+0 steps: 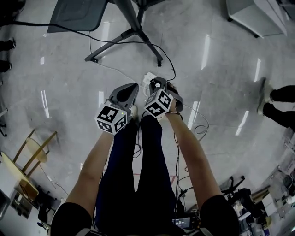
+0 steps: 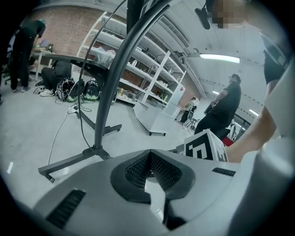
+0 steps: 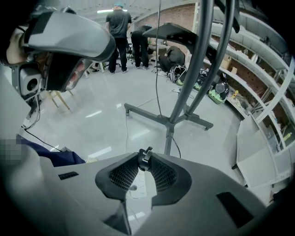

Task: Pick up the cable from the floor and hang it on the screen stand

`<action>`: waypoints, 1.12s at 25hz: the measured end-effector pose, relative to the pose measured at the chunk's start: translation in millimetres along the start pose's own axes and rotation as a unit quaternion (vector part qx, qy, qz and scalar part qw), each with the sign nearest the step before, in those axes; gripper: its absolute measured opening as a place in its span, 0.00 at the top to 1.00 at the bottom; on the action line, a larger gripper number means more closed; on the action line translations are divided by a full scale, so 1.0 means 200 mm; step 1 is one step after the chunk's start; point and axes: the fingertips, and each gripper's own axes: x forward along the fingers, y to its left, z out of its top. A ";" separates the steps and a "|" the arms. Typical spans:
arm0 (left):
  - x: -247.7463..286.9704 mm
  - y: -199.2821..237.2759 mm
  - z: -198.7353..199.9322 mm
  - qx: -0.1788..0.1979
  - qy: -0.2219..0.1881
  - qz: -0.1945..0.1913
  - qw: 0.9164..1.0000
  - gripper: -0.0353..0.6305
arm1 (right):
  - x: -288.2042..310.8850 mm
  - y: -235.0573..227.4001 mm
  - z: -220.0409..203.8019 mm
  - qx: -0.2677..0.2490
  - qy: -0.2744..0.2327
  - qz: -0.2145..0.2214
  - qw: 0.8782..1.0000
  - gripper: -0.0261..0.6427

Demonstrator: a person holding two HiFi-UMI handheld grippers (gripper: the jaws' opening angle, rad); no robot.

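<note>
My right gripper (image 1: 157, 84) (image 3: 145, 159) is shut on a small black end piece of the cable (image 3: 145, 154), pinched between its fingertips. A thin black cable (image 1: 138, 43) lies on the floor and curves from the screen stand's base (image 1: 133, 32) toward that gripper. The dark stand (image 3: 193, 69) rises just ahead of it, with a thin cable hanging beside its pole. My left gripper (image 1: 131, 88) (image 2: 150, 155) hangs close beside the right one, shut with nothing in it, facing the stand's curved pole (image 2: 110, 92).
A white power strip (image 1: 148, 79) (image 3: 139, 184) lies on the floor under the right gripper. A grey platform (image 1: 258, 14) stands at the far right. Wooden chairs (image 1: 27, 156) are at the left, shelving (image 2: 152, 73) and people (image 3: 119, 37) farther off.
</note>
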 end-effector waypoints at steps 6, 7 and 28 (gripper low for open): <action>-0.07 -0.15 0.25 -0.006 -0.021 -0.007 1.000 0.94 | -0.31 -0.04 0.11 0.043 -0.039 -0.016 0.998 0.81; -0.09 -0.17 0.28 -0.002 -0.023 -0.009 1.000 0.94 | -0.37 -0.05 0.12 0.051 -0.044 -0.018 0.998 0.81; -0.58 -0.47 0.75 0.015 -0.041 -0.003 0.999 0.94 | -1.33 -0.02 0.66 0.106 -0.162 -0.024 0.981 0.81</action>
